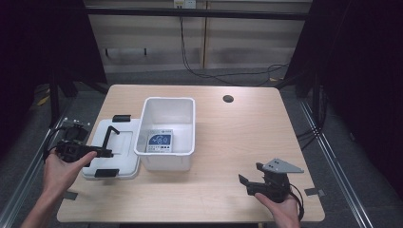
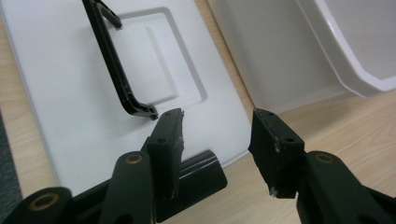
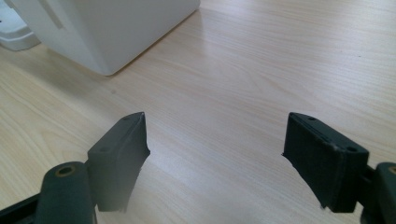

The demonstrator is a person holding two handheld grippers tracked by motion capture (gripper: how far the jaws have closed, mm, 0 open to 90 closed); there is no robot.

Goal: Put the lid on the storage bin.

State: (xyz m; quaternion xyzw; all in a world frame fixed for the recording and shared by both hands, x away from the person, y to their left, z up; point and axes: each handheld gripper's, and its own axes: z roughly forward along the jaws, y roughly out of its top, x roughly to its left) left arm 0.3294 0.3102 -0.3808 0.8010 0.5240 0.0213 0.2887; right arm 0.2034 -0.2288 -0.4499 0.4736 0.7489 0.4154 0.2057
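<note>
- The left gripper (image 2: 217, 140) hangs over the near edge of the flat white plastic lid (image 2: 70, 88), its jaws spread with nothing between them; in the high view that gripper (image 1: 102, 153) sits over the lid (image 1: 123, 142) at the left of the light wooden worktop (image 1: 237, 137).
- Judging by the reach, the step in hand is taking hold of the lid, likely to close the box. To do it well, bring the jaws squarely across the lid's black hinged carry handle (image 2: 114, 70) or across the lid's rim, close firmly, and lift level so the lid does not swing.
- The handle lies ahead of the left-hand jaw and slightly to its side, its near foot just beyond that jaw's tip. One of the lid's black clips (image 2: 201, 175) lies under that jaw.
- The right gripper (image 3: 215, 158) hovers over bare worktop (image 3: 233, 70) with jaws spread wide and empty, well apart from the lid; it could steady the box.
- Farther off, the white rectangular plastic storage box (image 1: 166, 156) stands open just beside the lid, touching or nearly so. A blue-and-white printed packet (image 1: 160, 141) lies on its floor.
</note>
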